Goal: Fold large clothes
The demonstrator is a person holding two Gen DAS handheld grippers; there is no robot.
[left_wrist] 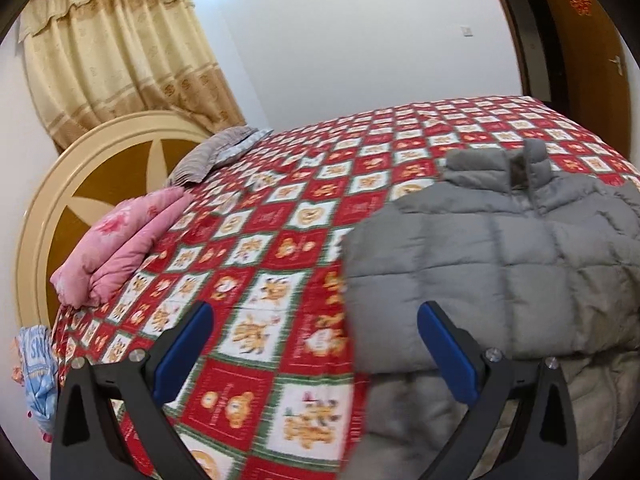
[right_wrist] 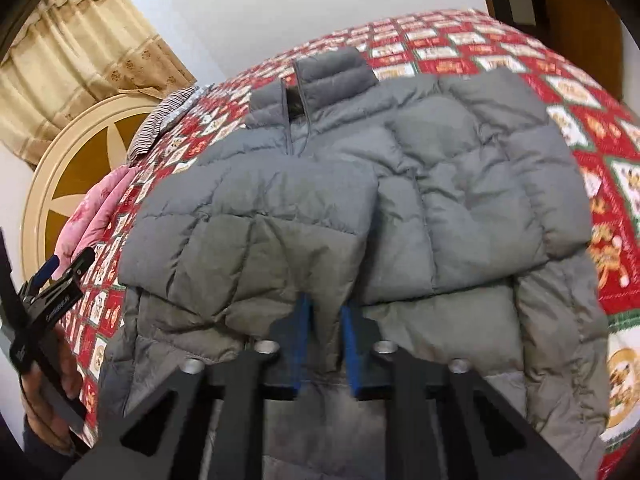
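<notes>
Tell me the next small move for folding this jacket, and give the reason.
Probably bring the open left gripper over to the jacket's near left edge. Both sleeves already lie folded across the front, the right gripper looks shut at the near edge of the folded left sleeve, and the left one hangs above the bedspread holding nothing, so the hem needs a second grip.

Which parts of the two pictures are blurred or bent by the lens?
Left wrist view: the quilt and the grey jacket's near edge smear with motion; the headboard bows from the fisheye. Right wrist view: the right gripper's blue pads are soft, the bed's far edge curves.
</notes>
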